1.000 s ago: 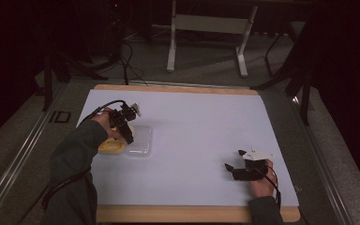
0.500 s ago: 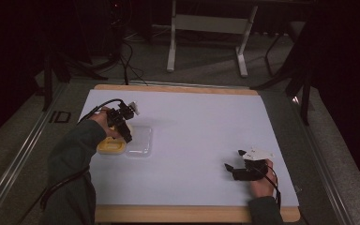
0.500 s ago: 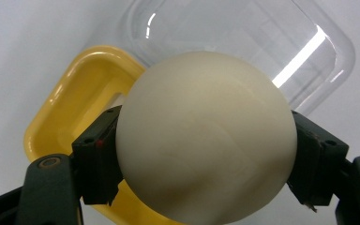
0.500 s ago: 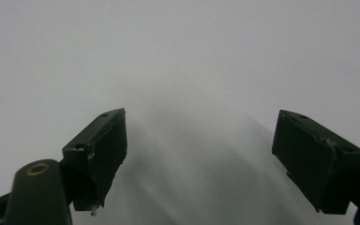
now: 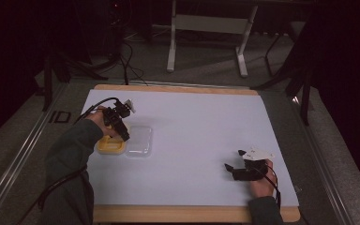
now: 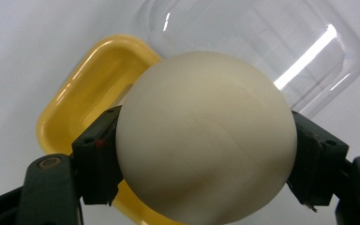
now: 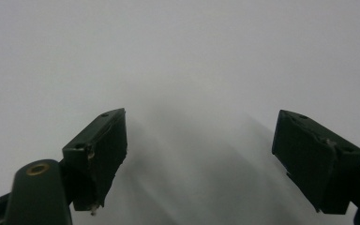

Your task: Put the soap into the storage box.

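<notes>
left gripper view: left gripper clamped on cream ball, held above yellow tray beside clear lid; step judged placing, next calls for lowering into tray and releasing; right gripper jaws apart, empty, over white table.

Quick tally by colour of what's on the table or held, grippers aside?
Yellow: 1, the tray
Clear: 1, the lid
Cream: 1, the ball, held in the left gripper
Total: 3
</notes>
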Demonstrator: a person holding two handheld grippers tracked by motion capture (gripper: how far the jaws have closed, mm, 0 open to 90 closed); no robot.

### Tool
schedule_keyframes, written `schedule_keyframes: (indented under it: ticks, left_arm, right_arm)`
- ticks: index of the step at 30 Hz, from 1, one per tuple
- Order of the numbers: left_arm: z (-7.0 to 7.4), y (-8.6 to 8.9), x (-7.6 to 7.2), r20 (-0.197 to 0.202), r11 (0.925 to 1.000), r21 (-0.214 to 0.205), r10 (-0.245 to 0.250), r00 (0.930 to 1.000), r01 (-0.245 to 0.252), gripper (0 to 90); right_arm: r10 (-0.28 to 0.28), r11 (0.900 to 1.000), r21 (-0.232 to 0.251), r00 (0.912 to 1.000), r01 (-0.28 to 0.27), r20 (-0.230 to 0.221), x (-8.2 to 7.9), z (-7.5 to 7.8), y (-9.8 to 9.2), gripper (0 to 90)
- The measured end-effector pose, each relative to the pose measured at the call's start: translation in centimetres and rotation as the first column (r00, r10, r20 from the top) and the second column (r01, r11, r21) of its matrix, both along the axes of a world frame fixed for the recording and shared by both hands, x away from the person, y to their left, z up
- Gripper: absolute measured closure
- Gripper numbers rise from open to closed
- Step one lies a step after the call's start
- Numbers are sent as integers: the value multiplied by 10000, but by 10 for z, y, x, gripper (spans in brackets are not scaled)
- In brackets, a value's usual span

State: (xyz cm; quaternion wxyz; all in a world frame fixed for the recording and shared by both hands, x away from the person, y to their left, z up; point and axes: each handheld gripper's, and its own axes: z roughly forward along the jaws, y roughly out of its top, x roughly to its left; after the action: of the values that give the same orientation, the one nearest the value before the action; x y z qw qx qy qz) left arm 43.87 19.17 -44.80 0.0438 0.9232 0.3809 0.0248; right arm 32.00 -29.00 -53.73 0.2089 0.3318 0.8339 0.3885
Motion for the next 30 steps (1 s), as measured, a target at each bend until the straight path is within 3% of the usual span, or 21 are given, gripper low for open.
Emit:
schedule_keyframes:
  ticks: [10, 30]
  left_arm:
    - [4, 8, 2, 360, 9994, -146, 327, 9988, -322, 248]
    - [-9, 20, 7, 15, 9978, 66, 665, 9978, -665, 248]
  right_arm:
    - [0, 10000, -4, 10000, 0, 3, 0, 0, 0, 180]
    - [-3, 10000, -28, 10000, 3, 15, 0, 0, 0, 180]
